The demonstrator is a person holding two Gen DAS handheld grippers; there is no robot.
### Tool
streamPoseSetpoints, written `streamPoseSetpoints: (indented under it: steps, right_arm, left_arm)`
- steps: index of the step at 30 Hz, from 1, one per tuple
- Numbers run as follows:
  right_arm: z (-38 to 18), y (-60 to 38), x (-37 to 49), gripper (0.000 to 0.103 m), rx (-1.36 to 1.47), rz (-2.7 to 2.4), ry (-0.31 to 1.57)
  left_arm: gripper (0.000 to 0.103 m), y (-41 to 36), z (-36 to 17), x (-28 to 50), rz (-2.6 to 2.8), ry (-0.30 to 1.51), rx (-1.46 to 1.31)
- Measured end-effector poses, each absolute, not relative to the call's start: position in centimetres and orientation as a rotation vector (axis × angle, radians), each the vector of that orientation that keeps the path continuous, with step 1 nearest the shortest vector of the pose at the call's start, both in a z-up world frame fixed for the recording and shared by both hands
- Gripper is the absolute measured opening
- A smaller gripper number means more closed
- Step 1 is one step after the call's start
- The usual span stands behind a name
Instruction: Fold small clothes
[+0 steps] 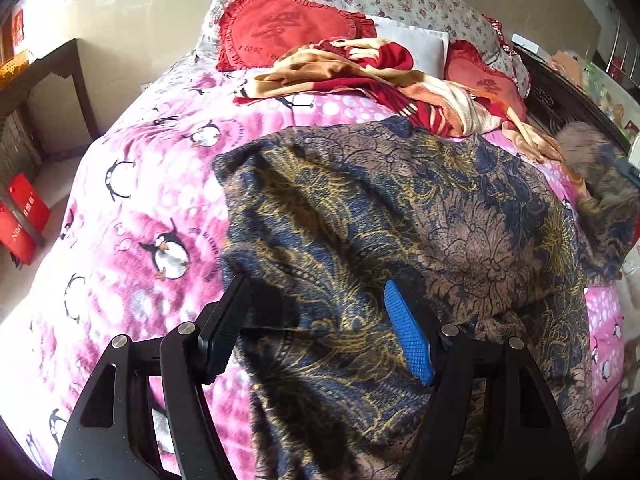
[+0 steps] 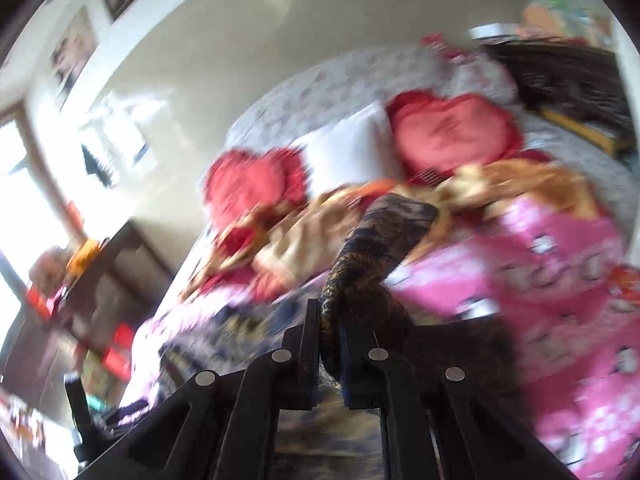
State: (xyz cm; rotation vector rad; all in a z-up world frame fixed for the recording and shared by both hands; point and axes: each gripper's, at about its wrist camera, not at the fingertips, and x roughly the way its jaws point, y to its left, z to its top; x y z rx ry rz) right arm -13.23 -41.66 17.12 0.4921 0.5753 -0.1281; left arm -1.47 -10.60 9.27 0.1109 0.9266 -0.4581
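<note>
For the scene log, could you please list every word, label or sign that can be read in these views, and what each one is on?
"I LOVE" — stitched on the left red heart cushion, under a large red character; the rest is hidden by the crumpled blanket.
Curved lettering beside the penguins on the pink blanket: too small to read.
Red box on the floor: white lettering, too blurred to read.
Right wrist view: motion-blurred, nothing legible.

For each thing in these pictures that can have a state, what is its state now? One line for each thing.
Left gripper: open, jaws wide apart above the cloth, holding nothing.
Right gripper: shut on the cloth, lifting one part.
Dark blue and gold patterned garment: spread on the bed, wrinkled, not yet folded.
Pink penguin-print blanket: lying flat under the garment.
Red and beige blanket: crumpled near the pillows.
</note>
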Motion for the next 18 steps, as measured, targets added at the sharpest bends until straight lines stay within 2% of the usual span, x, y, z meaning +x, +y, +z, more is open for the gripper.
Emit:
streamPoseSetpoints:
  steps: [9, 10, 11, 13, 18]
  right_arm:
    - [7.6, -31.2, -9.3, 0.009, 0.31, 0.023, 0.895]
    - [7.1, -31.1, -9.1, 0.017, 0.31, 0.034, 0.92]
    - [7.0, -31.2, -9.4, 0.034, 0.325, 0.042, 0.922]
    - [7.6, -31.8, -10.5, 0.047, 0.373, 0.058, 0.874]
    - [9.3, -32.9, -10.7, 0.048, 0.381, 0.026, 0.792]
  left_arm:
    - [0.07, -9.9, 8.7, -1.3, -0.446, 0.943, 0.097]
    - [0.07, -9.8, 8.6, -1.3, -0.447, 0.943, 0.095]
    - [0.07, -9.7, 8.6, -1.3, -0.447, 0.943, 0.091]
    - [0.07, -9.5, 8.5, -1.1, -0.453, 0.946, 0.074]
    - [0.07, -9.9, 8.3, -0.7, -0.462, 0.961, 0.044]
